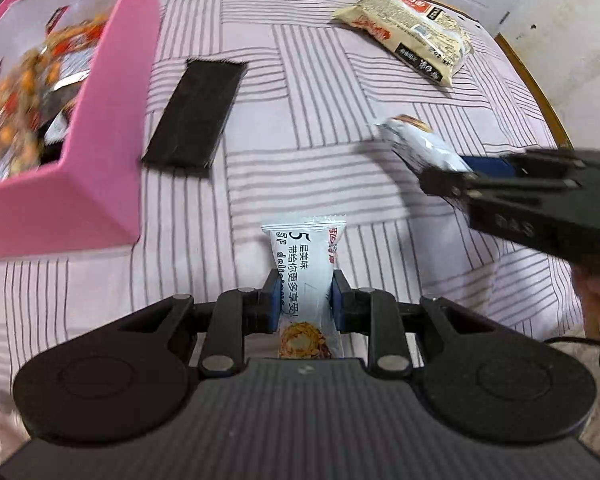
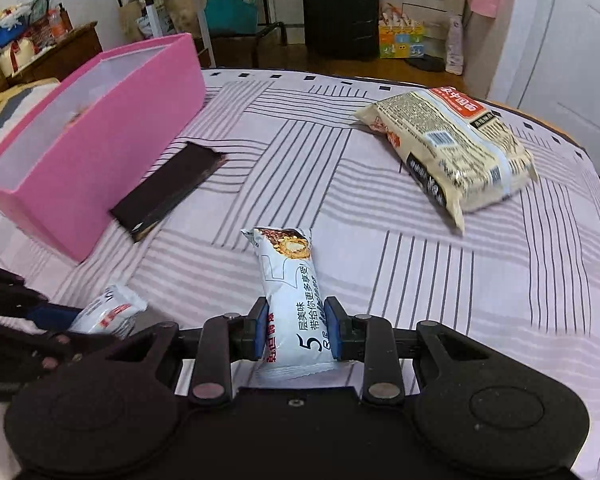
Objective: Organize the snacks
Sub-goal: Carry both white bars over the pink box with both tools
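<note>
My left gripper point(image 1: 304, 300) is shut on a small white snack packet point(image 1: 306, 264), held just above the striped cloth. My right gripper point(image 2: 296, 328) is shut on a second white snack packet point(image 2: 290, 280); it also shows at the right of the left wrist view point(image 1: 448, 168) with its packet point(image 1: 420, 144). The left gripper and its packet point(image 2: 108, 314) show at the lower left of the right wrist view. A pink box point(image 1: 100, 132) holding several orange snacks stands at the left point(image 2: 112, 140). A black flat packet point(image 1: 196, 114) lies beside it point(image 2: 168, 188).
A large cream noodle bag point(image 1: 412, 32) lies at the far right of the table point(image 2: 456, 148). The striped cloth point(image 2: 380, 240) covers a round table. A black suitcase point(image 2: 340, 8), bags and a white door point(image 2: 572, 40) stand beyond the table.
</note>
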`<state>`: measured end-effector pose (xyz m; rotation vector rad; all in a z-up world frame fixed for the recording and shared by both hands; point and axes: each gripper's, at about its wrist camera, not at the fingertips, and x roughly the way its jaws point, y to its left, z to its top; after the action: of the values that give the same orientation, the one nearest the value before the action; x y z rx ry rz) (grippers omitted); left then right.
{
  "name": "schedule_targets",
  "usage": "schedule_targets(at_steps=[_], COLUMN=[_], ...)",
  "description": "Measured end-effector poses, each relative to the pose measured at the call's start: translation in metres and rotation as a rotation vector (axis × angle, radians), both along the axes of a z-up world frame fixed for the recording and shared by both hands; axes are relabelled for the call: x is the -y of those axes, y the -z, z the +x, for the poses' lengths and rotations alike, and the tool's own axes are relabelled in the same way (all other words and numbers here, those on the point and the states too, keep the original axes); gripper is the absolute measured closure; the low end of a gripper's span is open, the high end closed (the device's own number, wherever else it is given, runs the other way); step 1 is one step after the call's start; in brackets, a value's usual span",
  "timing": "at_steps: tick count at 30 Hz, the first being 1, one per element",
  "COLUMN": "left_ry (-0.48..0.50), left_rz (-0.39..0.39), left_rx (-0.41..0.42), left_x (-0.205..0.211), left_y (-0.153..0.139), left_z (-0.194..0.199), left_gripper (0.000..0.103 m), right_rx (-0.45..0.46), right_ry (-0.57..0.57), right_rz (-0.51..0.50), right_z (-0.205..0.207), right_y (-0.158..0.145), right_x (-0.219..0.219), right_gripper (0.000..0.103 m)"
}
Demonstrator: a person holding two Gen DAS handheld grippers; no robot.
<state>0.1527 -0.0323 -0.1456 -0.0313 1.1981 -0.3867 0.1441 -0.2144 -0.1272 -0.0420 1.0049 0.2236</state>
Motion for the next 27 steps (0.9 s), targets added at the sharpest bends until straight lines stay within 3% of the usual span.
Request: schedule_targets(at_steps=[7, 15, 27], left_ry=[-0.038, -0.085, -0.171], left_rz=[-0.016, -0.049, -0.072], left_rx=[0.049, 0.184, 0.294], left_x=[-0.027, -0.053, -0.094], left_y=[-0.024, -0.074, -0.115], left_z=[-0.029, -0.058, -0.054], left_gripper=[0.079, 0.079, 0.079], right_rx=[0.016, 0.076, 0.188], right_ry=[0.0, -0.042, -0.173], right_rz=[0.025, 0.062, 0.034], right_z=[-0.048, -0.079, -0.073], right_y=[-0.02, -0.055, -0.098], right_x=[-0.018, -0.037, -0.092], right_gripper=[0.069, 0.069, 0.069])
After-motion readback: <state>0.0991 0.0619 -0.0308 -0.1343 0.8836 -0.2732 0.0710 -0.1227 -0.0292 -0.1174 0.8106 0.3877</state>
